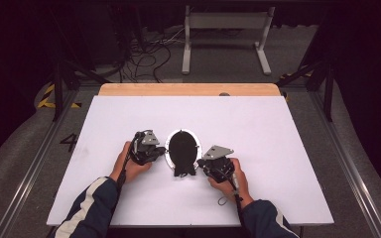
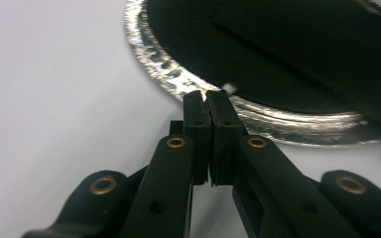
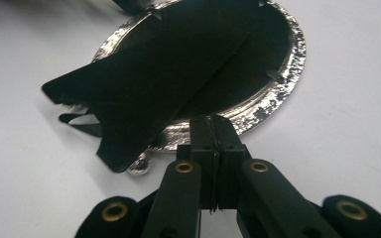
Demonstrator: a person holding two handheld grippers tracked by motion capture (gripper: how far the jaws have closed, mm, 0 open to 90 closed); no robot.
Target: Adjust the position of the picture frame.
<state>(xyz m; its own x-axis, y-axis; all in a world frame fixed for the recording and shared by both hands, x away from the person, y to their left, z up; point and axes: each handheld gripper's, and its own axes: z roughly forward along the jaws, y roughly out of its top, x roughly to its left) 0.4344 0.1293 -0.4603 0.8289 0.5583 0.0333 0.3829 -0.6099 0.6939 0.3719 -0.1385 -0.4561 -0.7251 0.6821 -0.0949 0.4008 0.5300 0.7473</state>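
While both tongs stand pressed together with nothing between them, the silver-rimmed oval frame (image 1: pixel 167 148) lies at the middle of the white counter (image 1: pixel 278 148), a black cloth (image 1: pixel 182 151) draped across it; left tongs (image 2: pixel 207 96) touch its rim, right tongs (image 3: pixel 213 121) reach its opposite edge

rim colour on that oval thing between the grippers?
Shiny silver, mottled rim around a black centre; the right gripper view shows it best.
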